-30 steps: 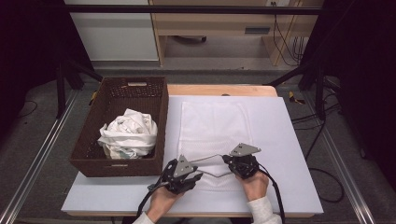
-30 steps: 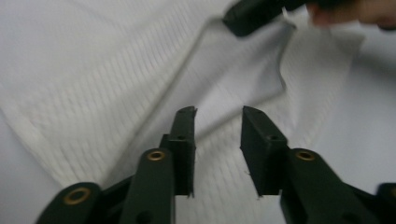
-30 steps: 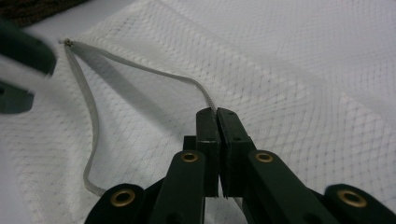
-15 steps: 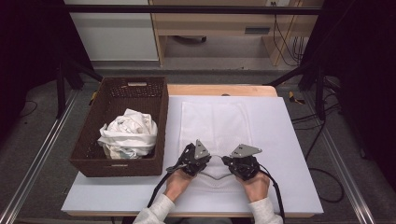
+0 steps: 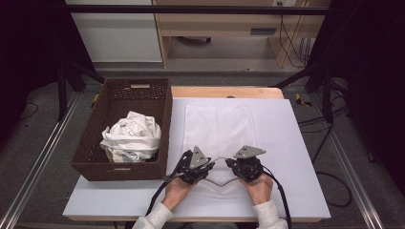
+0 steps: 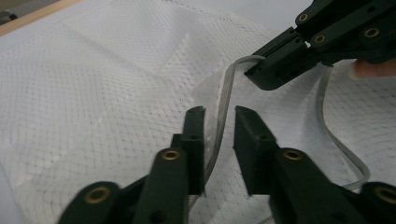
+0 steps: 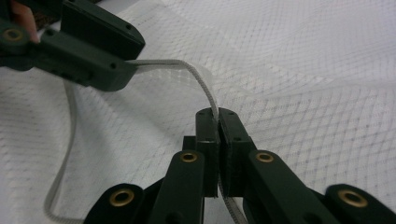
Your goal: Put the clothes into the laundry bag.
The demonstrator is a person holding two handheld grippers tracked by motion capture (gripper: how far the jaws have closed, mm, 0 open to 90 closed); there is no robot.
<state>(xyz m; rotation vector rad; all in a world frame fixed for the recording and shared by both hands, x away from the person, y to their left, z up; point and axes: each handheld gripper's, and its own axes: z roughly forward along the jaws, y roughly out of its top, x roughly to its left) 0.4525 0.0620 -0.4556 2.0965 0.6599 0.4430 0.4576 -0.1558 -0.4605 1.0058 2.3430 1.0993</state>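
Observation:
A white mesh bag (image 5: 219, 124) lies flat on the white table, its near edge lifted. My right gripper (image 7: 217, 114) is shut on the bag's grey edge band (image 7: 203, 81); in the high view this gripper (image 5: 230, 163) sits at the bag's near edge. Close to its left is my left gripper (image 5: 210, 165). In the left gripper view its jaws (image 6: 219, 114) stand a little apart, having just been opening. The band (image 6: 223, 98) runs through the gap and the pads do not press on it. A loop of band (image 6: 336, 140) sags between the two grippers.
A brown wicker basket (image 5: 90, 143) stands at the left of the table and holds a crumpled white cloth (image 5: 131, 136). The table's near edge (image 5: 191, 214) lies just behind both hands. Cables (image 5: 282, 191) trail from the grippers.
My left gripper has moved right and a little away from the person, ending close beside the right gripper. The right gripper has kept still, shut on the band.

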